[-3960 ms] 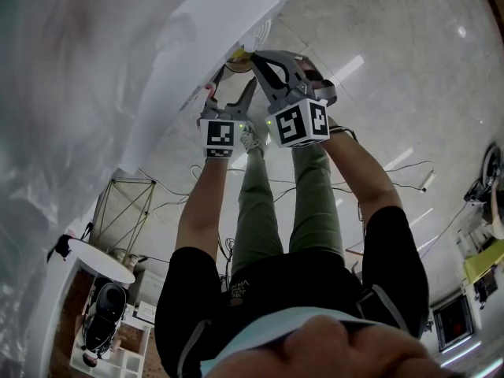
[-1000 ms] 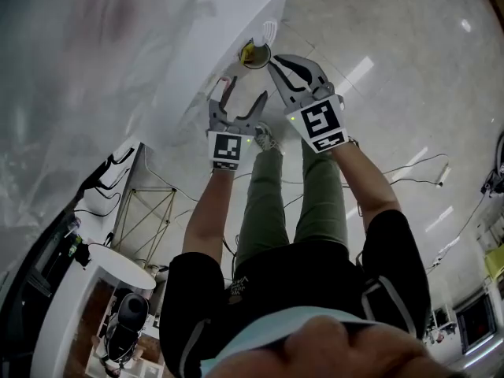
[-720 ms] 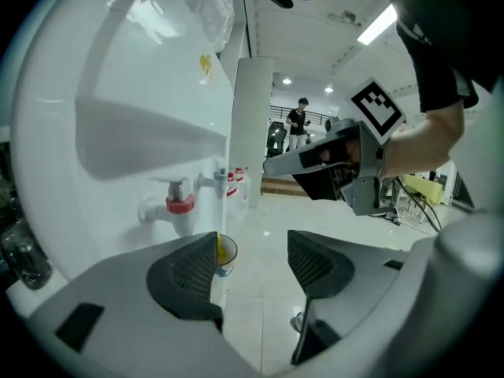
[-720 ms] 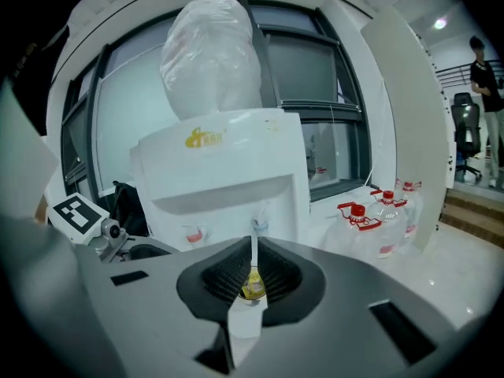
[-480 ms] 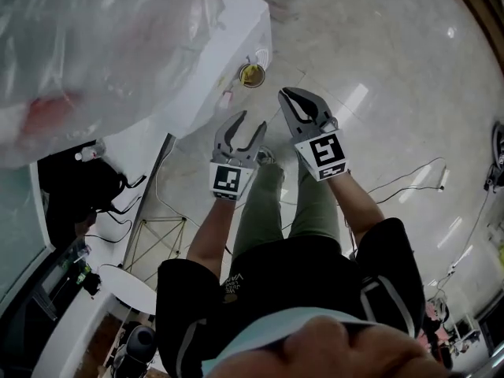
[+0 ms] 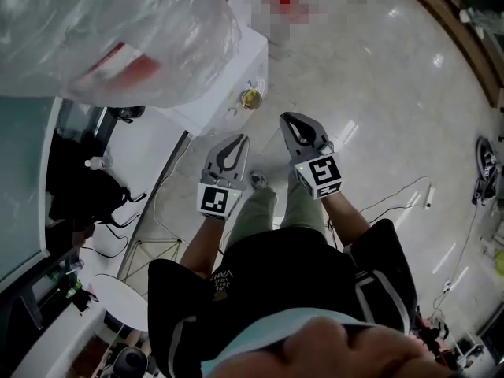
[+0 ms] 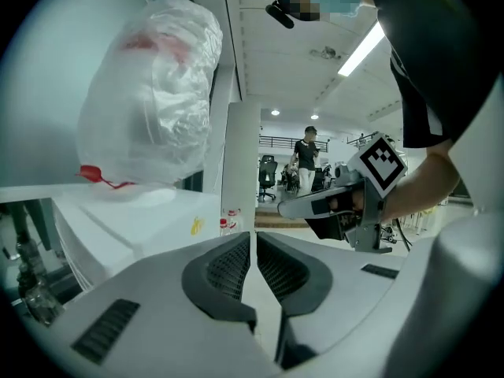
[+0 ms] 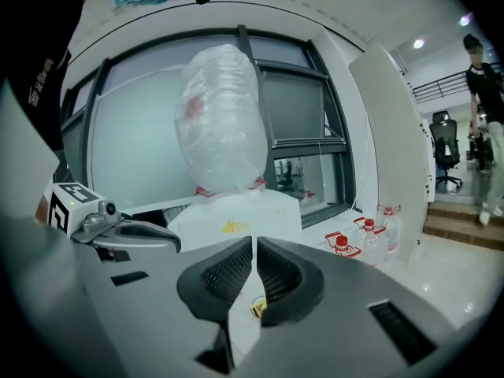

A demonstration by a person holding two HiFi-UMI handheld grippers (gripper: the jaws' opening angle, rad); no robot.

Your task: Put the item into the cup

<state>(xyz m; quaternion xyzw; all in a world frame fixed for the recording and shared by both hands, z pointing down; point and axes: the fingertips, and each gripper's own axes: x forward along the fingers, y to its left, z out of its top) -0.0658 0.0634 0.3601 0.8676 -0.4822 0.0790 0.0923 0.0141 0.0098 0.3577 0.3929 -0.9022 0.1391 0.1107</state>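
Head view / writing: square-marker cubes on both grippers, no letters; print on the black shirt (image 6: pixel 224 274) too small to read.
Head view / cup: cup (image 6: pixel 251 98) stands at the edge of the white table (image 6: pixel 228 65), mouth up, yellowish inside. Can't tell the item's shape or long axis.
Head view / grippers: L gripper (image 6: pixel 239 138) and R gripper (image 6: pixel 285 117) side by side, tips aimed twd the table and short of the cup. Neither touches it.
Head view / bag: big clear plastic bag (image 6: pixel 118 30) on the table top, red patch inside.
L gripper view / jaws: L gripper (image 7: pixel 253 246) pads pressed together to a thin slit, nothing pinched.
L gripper view / other: R gripper (image 7: pixel 285 209) at right; yellow mark (image 7: pixel 197 225) on the table side, unreadable.
R gripper view / jaws: R gripper (image 8: pixel 253 252) pads pressed together to a thin slit, nothing pinched.
R gripper view / cup: small, yellow, seen in the slit under the pads (image 8: pixel 256 308), out beyond the jaws.
R gripper view / other: red-capped bottles (image 8: pixel 342 244) on the floor at right, labels unreadable.
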